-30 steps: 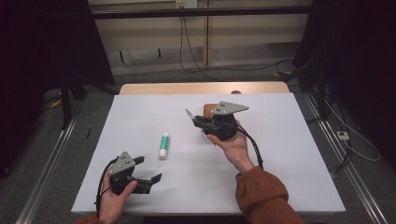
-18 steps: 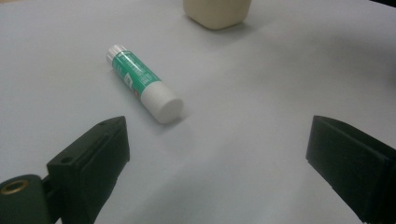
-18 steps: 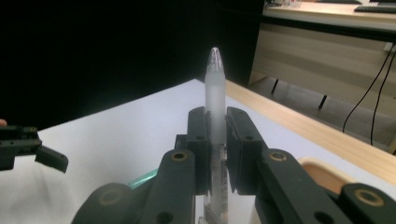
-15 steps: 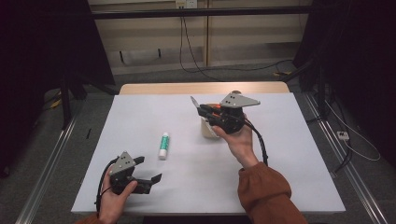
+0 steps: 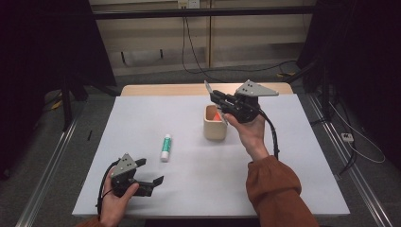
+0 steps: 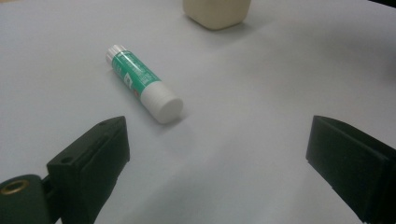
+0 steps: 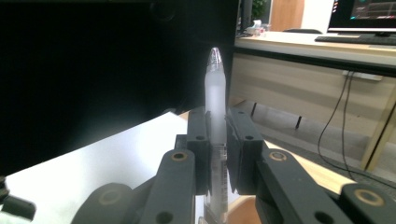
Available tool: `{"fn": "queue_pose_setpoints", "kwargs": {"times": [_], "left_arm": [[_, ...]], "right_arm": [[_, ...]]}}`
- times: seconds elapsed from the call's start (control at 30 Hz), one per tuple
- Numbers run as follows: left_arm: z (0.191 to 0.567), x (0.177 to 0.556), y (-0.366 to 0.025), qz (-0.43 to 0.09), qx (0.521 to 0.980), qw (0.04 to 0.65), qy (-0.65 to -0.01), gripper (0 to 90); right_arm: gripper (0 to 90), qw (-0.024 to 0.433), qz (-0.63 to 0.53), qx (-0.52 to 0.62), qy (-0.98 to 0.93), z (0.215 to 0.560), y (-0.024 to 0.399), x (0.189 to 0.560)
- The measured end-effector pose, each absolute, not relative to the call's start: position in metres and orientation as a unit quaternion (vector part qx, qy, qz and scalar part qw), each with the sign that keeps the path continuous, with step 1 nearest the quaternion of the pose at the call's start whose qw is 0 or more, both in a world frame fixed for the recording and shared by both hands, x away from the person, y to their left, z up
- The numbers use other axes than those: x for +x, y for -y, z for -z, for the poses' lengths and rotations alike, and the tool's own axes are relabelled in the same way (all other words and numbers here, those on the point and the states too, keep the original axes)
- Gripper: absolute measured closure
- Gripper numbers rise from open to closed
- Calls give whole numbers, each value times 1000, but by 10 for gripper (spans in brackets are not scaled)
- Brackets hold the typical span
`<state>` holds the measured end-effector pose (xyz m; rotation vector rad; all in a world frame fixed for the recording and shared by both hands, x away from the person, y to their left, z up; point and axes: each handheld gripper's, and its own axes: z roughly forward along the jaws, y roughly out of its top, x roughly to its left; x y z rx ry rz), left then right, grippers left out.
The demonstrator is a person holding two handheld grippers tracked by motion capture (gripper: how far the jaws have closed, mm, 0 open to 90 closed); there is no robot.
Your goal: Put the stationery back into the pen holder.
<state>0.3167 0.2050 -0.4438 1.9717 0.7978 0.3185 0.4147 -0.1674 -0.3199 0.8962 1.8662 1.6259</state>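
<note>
A frosted translucent pen (image 7: 215,93) stands upright between the jaws of my right gripper (image 7: 215,135), which is shut on it. In the high view that gripper (image 5: 211,96) hangs just above a beige cup (image 5: 215,128) at mid-table, with the pen (image 5: 206,88) sticking up past its jaws. Something orange (image 5: 216,115) lies inside the cup. My left gripper (image 5: 151,171) rests near the front left edge, open with nothing between its jaws. A green and white glue stick (image 6: 142,83) lies flat on the table ahead of it (image 6: 217,154), with the cup (image 6: 216,11) farther off.
The white table (image 5: 293,156) has a wooden strip along its far edge. Cables trail from both grippers and across the floor behind. Dark stands and rails flank the table on either side.
My right gripper has lifted and drifted to the right with the pen, uncovering the beige cup beneath it. The left gripper and the glue stick have stayed put.
</note>
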Motion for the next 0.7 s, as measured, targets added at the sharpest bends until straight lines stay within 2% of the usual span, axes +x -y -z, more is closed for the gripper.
{"fn": "queue_pose_setpoints", "kwargs": {"times": [0.37,0.7], "left_arm": [[444,317,-205,-131,807,475,-325,60],[444,317,-205,-129,807,477,-325,60]], "right_arm": [[809,271,-594,335,-680,315,170,431],[809,264,-593,362,-669,332,165,448]]}}
